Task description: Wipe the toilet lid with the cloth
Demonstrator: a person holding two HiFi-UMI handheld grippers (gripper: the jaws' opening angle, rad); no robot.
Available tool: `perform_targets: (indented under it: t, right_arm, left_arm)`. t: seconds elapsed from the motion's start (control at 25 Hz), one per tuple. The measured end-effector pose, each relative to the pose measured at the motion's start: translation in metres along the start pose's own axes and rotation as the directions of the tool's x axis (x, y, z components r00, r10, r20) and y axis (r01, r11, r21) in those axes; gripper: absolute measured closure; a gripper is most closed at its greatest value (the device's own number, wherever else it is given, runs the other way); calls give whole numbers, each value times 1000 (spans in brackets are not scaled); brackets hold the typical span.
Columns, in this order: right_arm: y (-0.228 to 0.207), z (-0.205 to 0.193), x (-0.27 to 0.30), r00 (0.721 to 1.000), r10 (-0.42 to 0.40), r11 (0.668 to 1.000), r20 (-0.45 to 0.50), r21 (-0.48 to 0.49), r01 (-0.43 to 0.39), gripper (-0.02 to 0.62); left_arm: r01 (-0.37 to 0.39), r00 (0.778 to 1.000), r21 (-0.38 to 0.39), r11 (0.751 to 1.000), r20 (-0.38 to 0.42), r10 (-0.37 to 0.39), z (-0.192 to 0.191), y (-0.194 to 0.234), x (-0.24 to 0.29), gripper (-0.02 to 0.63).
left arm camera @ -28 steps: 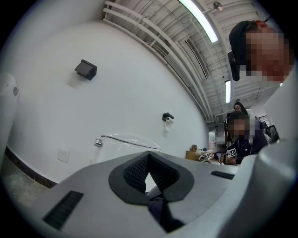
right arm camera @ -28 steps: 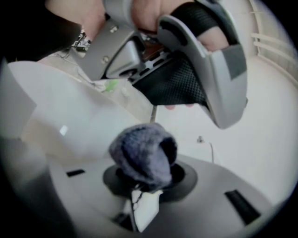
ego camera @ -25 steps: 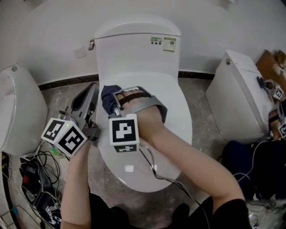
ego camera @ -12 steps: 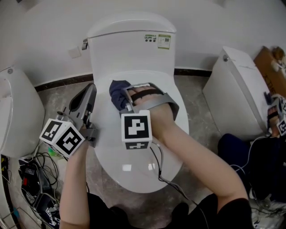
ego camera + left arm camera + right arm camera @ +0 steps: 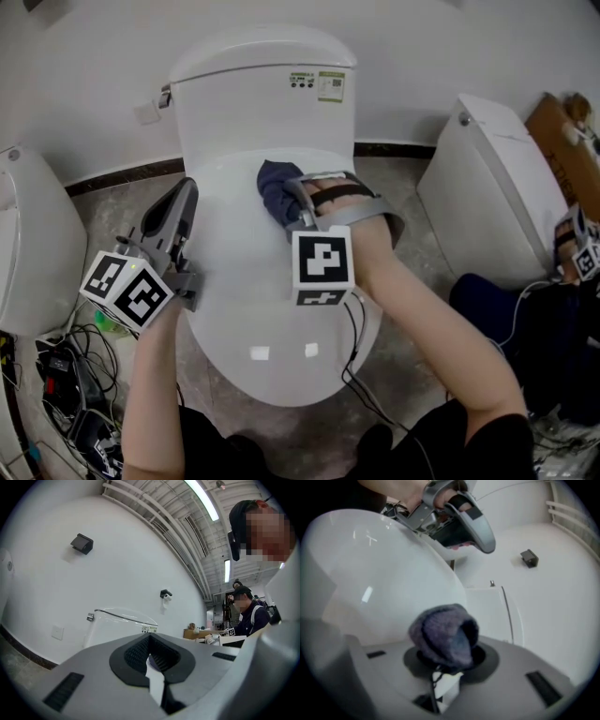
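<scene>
The cloth (image 5: 277, 190), a dark blue wad, sat on the back part of the toilet lid (image 5: 246, 291), close to the tank (image 5: 253, 108) and a little right of the lid's middle line. The right gripper (image 5: 289, 208) was clamped on it; in the right gripper view the cloth (image 5: 444, 637) bulged out from between the closed jaws with the glossy white lid beyond. It seemed to be pressed against the lid, though the head view did not show the contact line clearly.

The lid's long axis ran from the tank toward the person, so most of its surface lay on the near side of the cloth, back along the right forearm. A wiping stroke would likely call for pulling the cloth toward the body or sweeping it across to the left.

The left gripper (image 5: 181, 202) hung just beside the lid's left edge, jaws together on nothing (image 5: 150, 654), and well apart from the cloth. The right hand was plainly the working one.

Two stickers (image 5: 319, 82) sat on the tank front, one green and white. Their print was too small to read.
</scene>
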State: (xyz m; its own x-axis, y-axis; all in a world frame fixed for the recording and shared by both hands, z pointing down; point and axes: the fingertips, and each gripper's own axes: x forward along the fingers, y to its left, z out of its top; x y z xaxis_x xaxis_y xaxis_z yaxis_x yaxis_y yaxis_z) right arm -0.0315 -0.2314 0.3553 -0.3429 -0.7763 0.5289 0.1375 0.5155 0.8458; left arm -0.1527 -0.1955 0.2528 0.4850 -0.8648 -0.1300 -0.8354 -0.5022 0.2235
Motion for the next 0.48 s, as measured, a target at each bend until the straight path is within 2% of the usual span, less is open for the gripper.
perform_targets:
  t: [0.48]
  right_arm:
    - [5,-69,-7,996,10,998,-85,62,-4,499]
  left_arm:
    - [5,1000,-6,1000,-8,-5,-4,-6,7,597]
